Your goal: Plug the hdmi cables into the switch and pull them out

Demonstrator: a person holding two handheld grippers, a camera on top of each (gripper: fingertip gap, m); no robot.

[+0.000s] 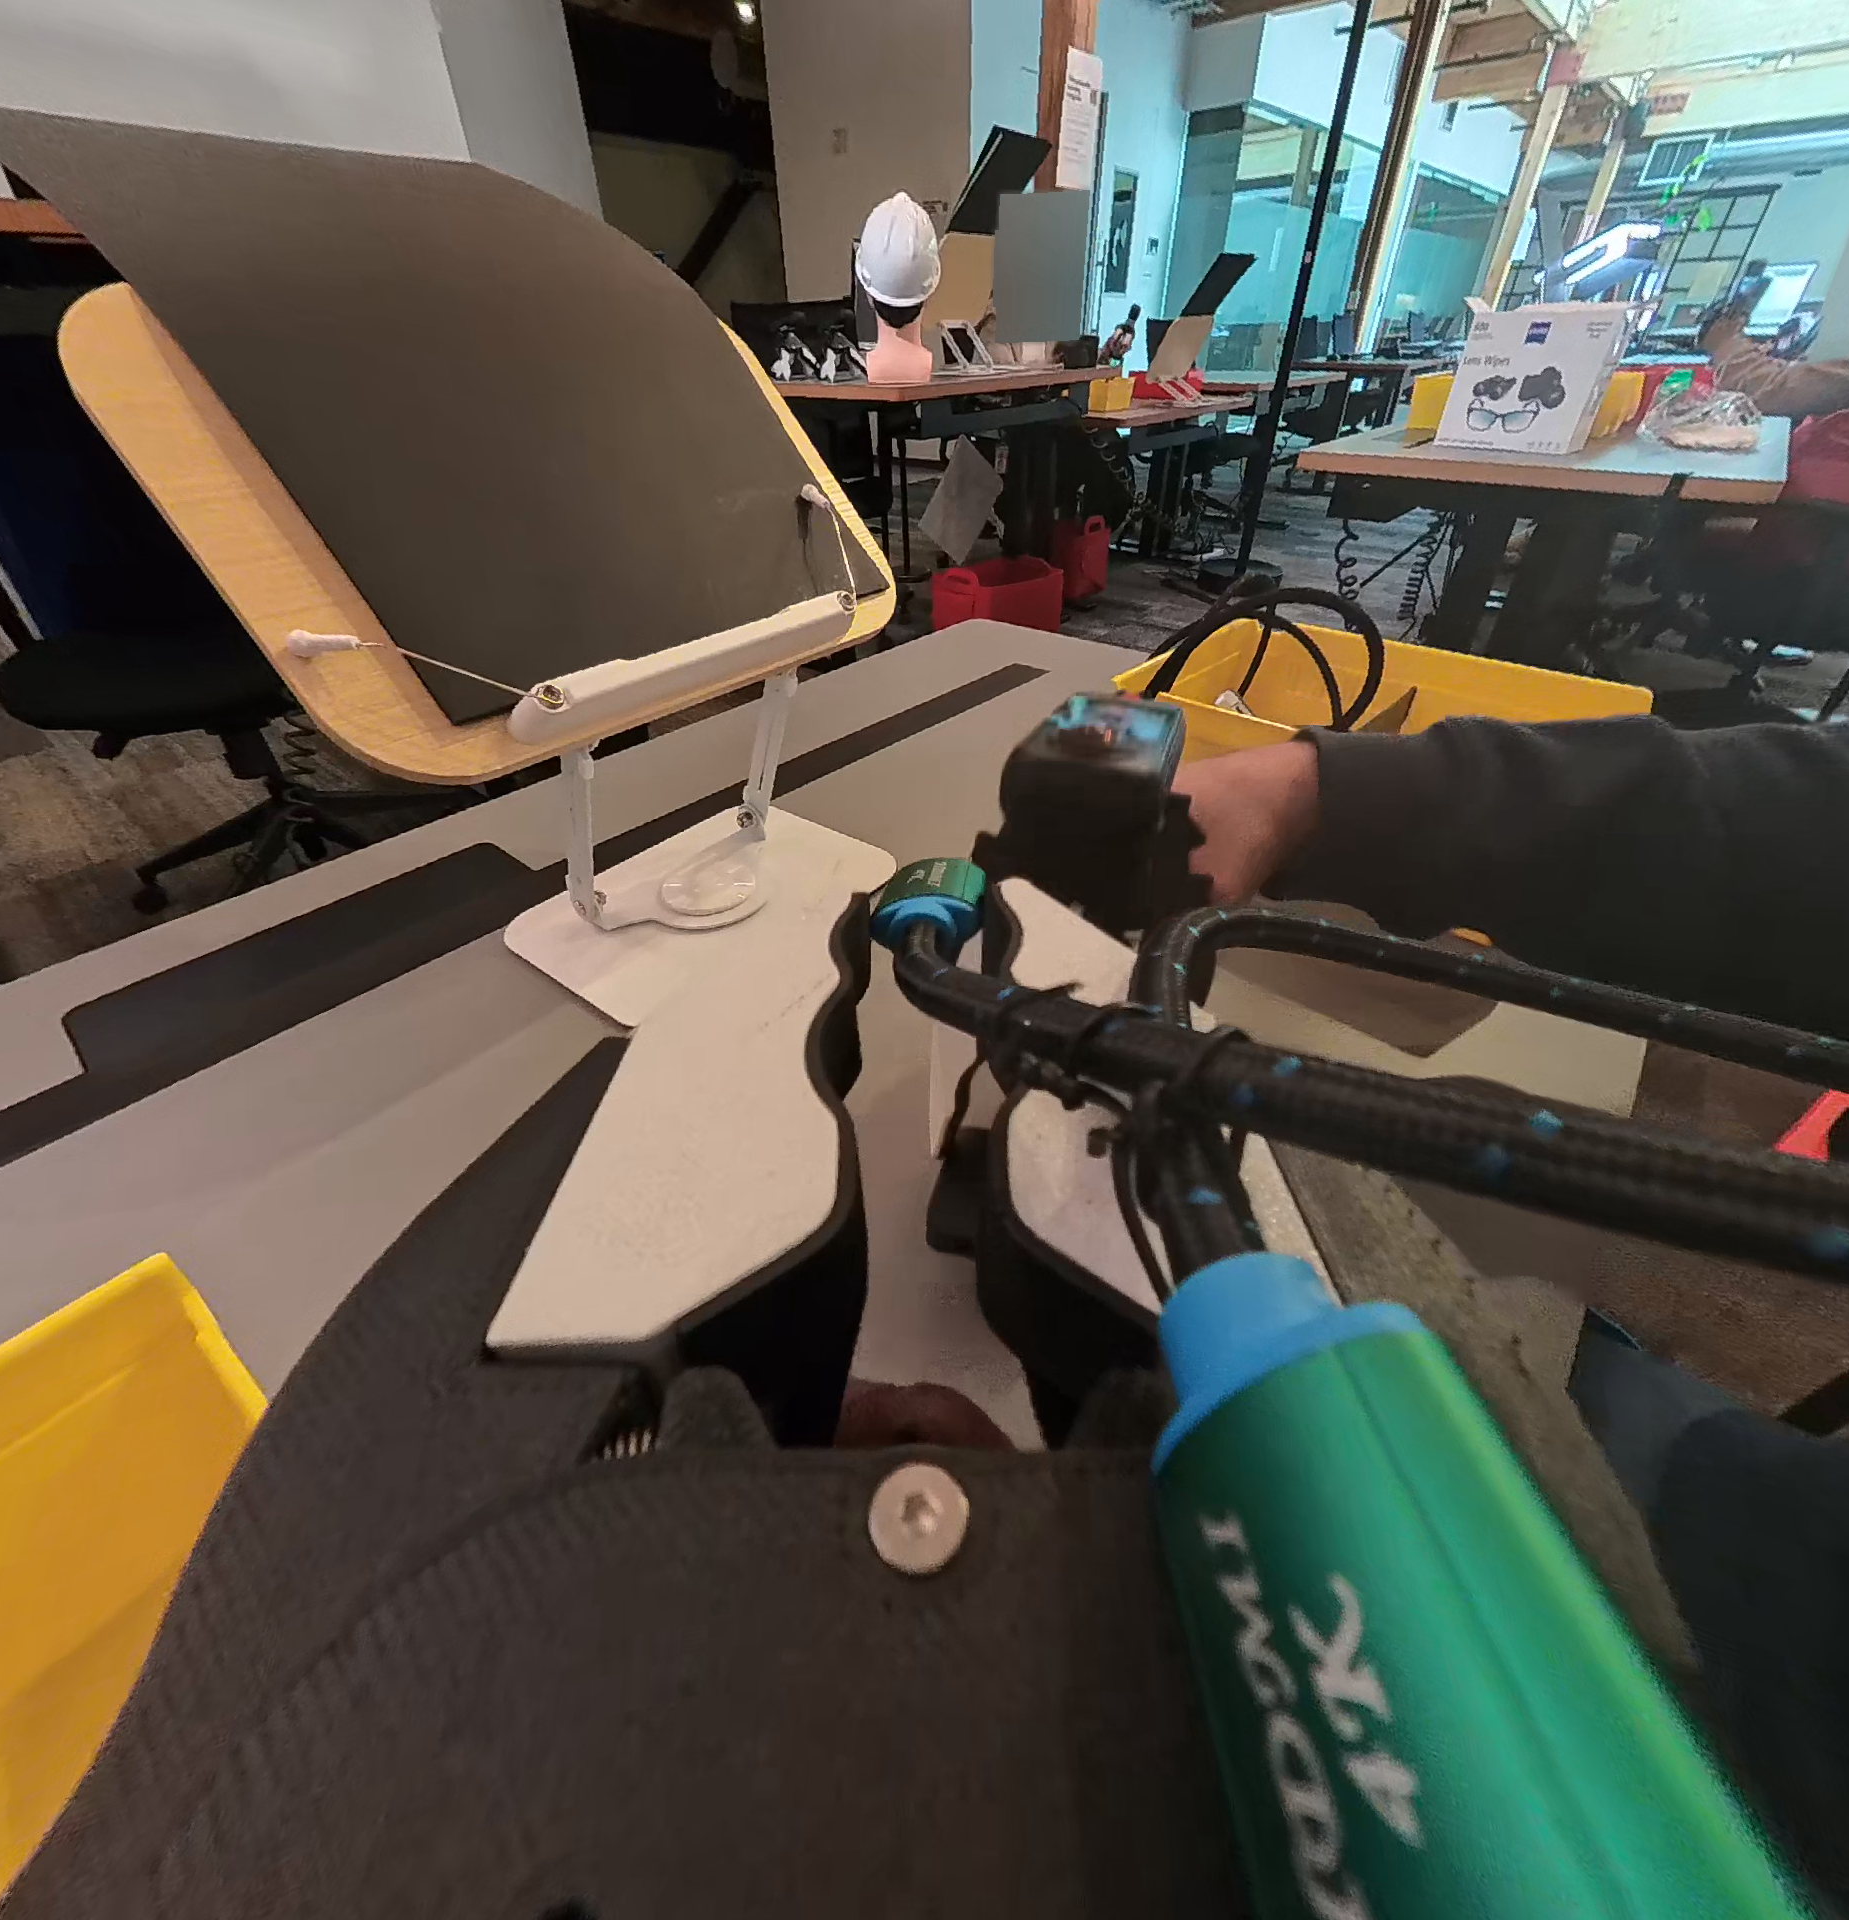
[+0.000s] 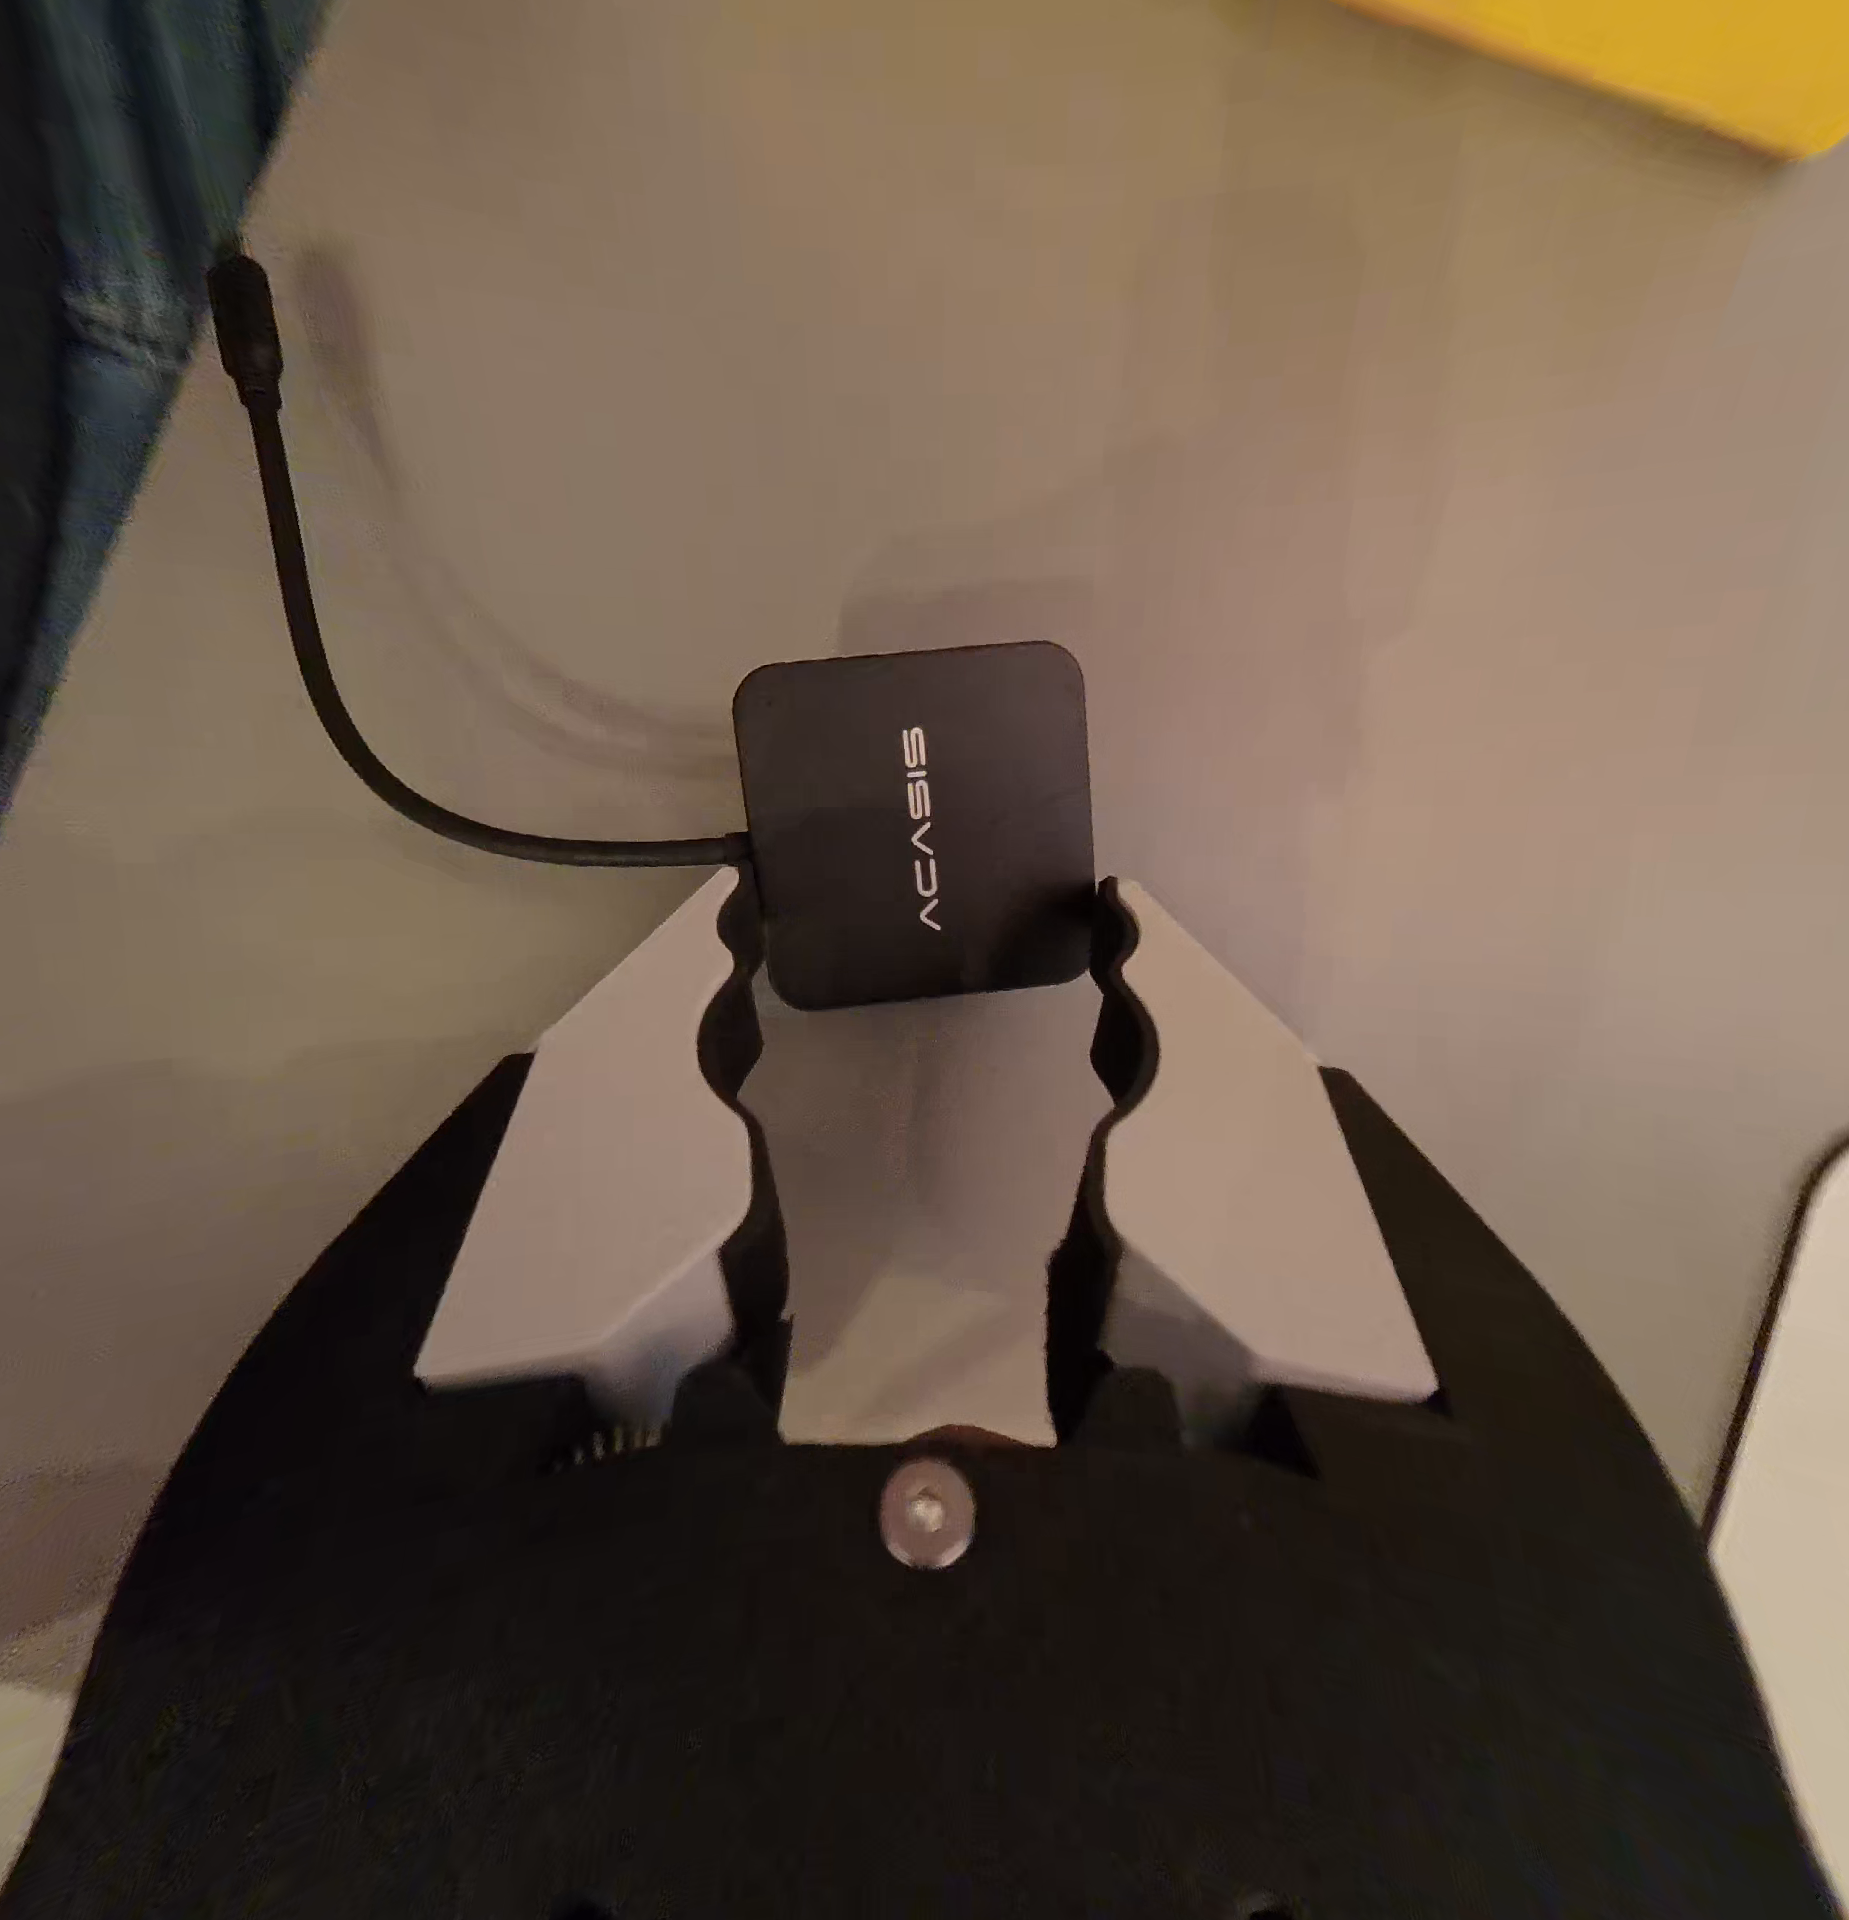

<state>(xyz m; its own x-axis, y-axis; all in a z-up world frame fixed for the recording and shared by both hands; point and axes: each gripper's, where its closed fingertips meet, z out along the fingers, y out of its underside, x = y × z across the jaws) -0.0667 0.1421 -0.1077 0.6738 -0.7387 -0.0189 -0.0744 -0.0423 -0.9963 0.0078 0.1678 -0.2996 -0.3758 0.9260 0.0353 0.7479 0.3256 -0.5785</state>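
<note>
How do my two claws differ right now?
The left claw is narrowly closed on the green metal HDMI plug with blue collar; the right claw is spread wider, gripping the black square plastic switch lying on the grey table. Both hold something.

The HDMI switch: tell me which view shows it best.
The right wrist view. The black square switch lies on the grey table, fully seen from above, between the right gripper fingers. The left wrist view hides it behind the right gripper.
</note>
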